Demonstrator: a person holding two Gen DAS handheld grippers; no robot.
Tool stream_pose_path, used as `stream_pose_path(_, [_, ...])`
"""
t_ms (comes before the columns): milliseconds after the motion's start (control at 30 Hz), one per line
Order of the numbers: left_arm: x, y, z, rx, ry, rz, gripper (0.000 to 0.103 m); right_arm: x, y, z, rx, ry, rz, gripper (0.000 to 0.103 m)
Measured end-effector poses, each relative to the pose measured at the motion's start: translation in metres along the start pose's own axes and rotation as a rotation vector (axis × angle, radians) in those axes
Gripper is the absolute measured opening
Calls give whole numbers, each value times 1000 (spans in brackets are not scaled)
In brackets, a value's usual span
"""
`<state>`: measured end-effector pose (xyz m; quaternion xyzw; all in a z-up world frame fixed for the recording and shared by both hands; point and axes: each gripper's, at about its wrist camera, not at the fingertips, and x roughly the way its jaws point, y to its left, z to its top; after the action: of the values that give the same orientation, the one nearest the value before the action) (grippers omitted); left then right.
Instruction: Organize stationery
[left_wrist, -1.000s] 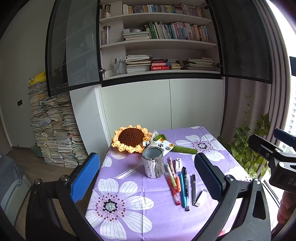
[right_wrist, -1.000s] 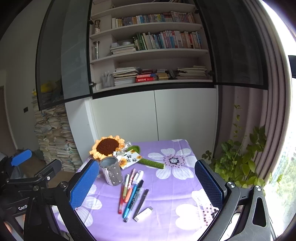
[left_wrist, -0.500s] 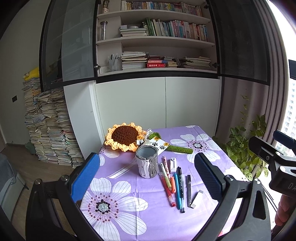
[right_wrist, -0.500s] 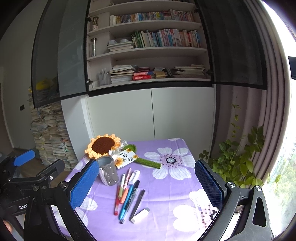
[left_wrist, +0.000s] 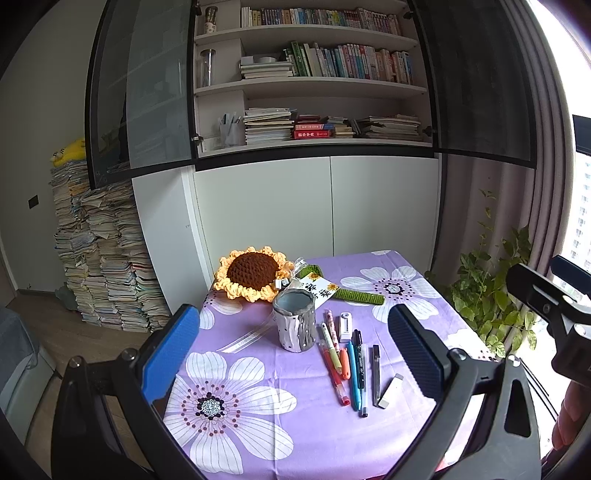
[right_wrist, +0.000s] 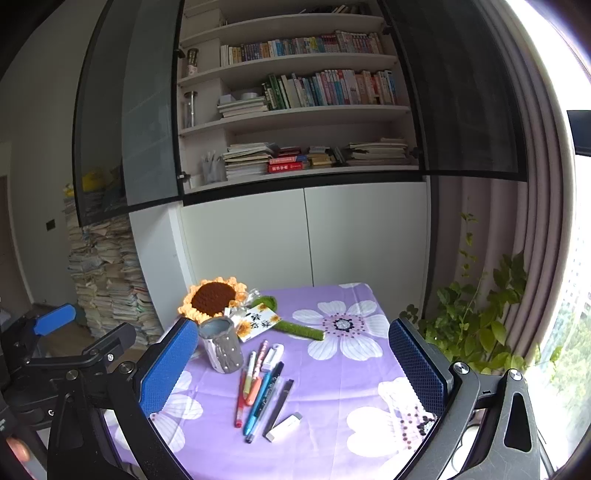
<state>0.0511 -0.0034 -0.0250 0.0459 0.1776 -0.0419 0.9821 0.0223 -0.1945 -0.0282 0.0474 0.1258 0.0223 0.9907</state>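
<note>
Left gripper (left_wrist: 295, 354) spread wide and holding nothing, raised over the near edge of a table (left_wrist: 413, 273) under a purple flowered cloth. Right gripper (right_wrist: 291, 365) likewise spread wide and empty, above the same table; only its black frame visible at the right edge of the left view, with part of a hand (left_wrist: 570, 417) cut off below it.

Grey pen cup (left_wrist: 294, 325) upright at mid-table, inside too dark to read. Just right of it, loose stationery lying side by side: a red pen (left_wrist: 334, 374), a yellow-green pen (left_wrist: 330, 347), a short orange marker (left_wrist: 344, 363), a blue pen (left_wrist: 353, 376), a black pen (left_wrist: 359, 365), a slim dark pen (left_wrist: 376, 374), a white eraser (left_wrist: 391, 390) nearest the right, and a small white correction tape (left_wrist: 345, 326) at the far end. Several overlapping, so exact ends hard to separate.

Beyond the cup, a crocheted sunflower (left_wrist: 253, 271) with a printed card (left_wrist: 317, 288) over its green stem; characters on the card too small to read. A clear ruler (left_wrist: 245, 338) left of the cup, barely discernible against the cloth.
</note>
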Motion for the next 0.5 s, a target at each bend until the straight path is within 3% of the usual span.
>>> stream_pose_path(500, [20, 0, -8, 3, 43, 0, 102, 17, -7, -4, 23, 63, 19, 103])
